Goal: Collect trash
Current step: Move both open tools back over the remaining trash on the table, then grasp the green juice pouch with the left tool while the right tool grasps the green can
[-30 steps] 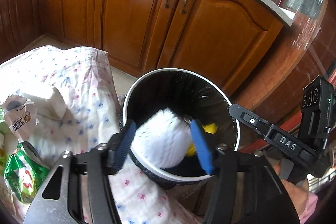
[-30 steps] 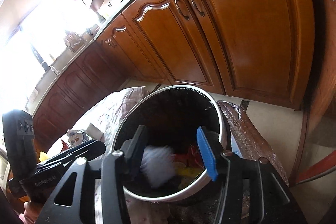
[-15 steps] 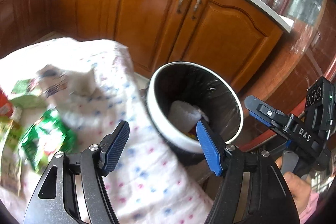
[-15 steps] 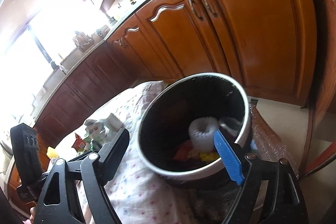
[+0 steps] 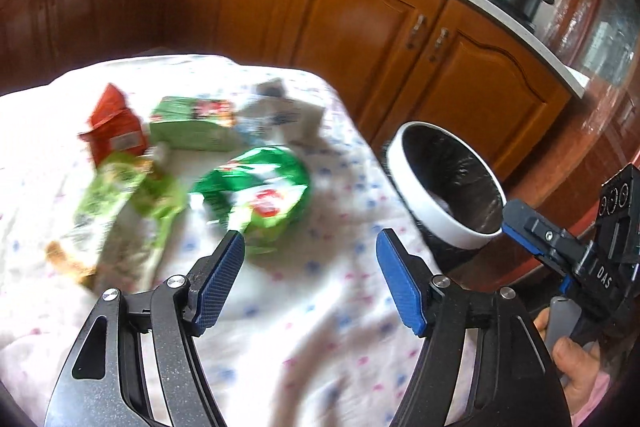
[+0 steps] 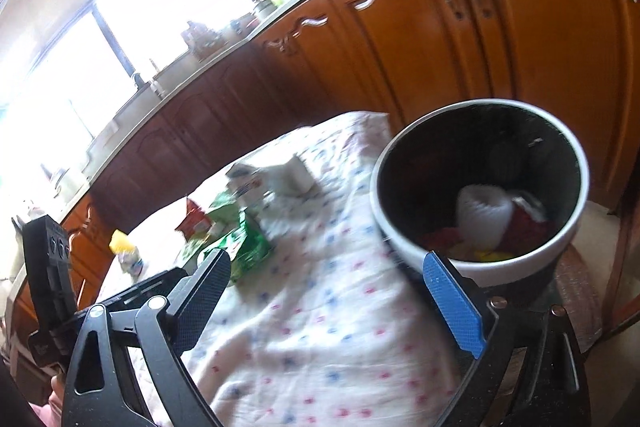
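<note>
"DAS" on right gripper (image 5: 560,251)

Blurred green wrappers (image 5: 256,187) on the cloth; print perhaps unreadable.

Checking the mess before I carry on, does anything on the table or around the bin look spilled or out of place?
Nothing spilled. Crumpled wrappers, like the green packet, lie scattered on the tablecloth instead of in the bin.
</note>
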